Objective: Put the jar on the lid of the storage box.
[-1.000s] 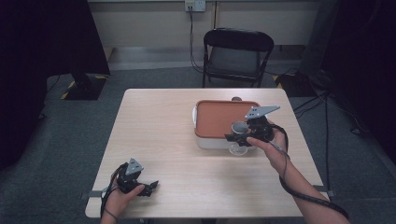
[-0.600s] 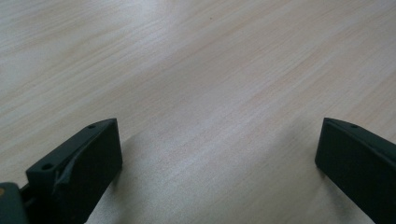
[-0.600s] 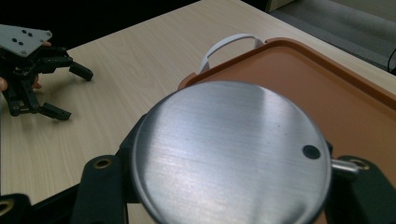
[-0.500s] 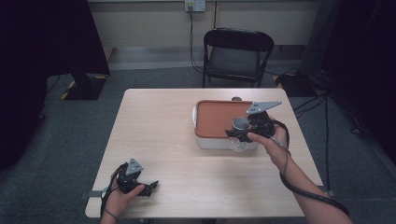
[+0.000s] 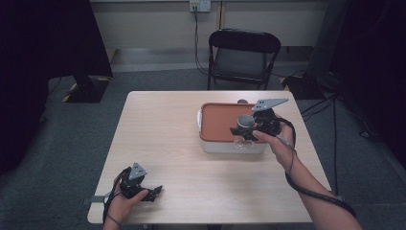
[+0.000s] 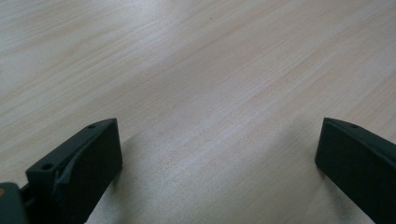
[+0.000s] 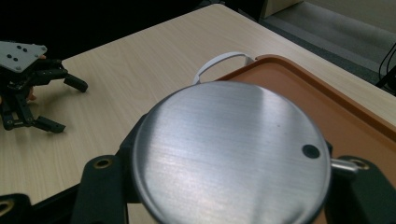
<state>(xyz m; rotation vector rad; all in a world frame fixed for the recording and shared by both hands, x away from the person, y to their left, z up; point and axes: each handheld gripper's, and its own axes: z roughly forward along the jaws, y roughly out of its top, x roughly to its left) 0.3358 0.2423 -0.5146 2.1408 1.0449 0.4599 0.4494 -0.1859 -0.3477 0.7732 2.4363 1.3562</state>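
- High view: right gripper [image 5: 243, 132] hovers over the near right part of the box [image 5: 210, 143], a white container with an orange lid [image 5: 218, 125], at the right middle of the table [image 5: 163, 129].
- It grasps a jar [image 5: 245, 135]: round metal cap on top, clear glass body below the jaws, hanging over the box's near edge. The jar is clear of the table, so the pick-up looks done.
- Left gripper [image 5: 152, 191] rests at the near left corner of the table, well apart from the box. Jaws spread, nothing between them.
- A chair [image 5: 244, 57] stands beyond the far edge; not involved.
- Left gripper view: the two black jaws stand wide apart over bare wood. Idle, holding nothing.
- Right gripper view: jaws clenched on the jar, just under its brushed metal cap [image 7: 229, 149]. One small dark hole near the cap's right rim. The orange lid [image 7: 345, 116] lies behind and right of the jar; a white handle [image 7: 219, 63] of the box shows past it. The left gripper [image 7: 28, 88] sits farther off on the table.
- Judgement: jar lifted and carried at the box. Left: setting it down, whether on the lid or beside the box I cannot tell. Box lid is on; left gripper not yet used.
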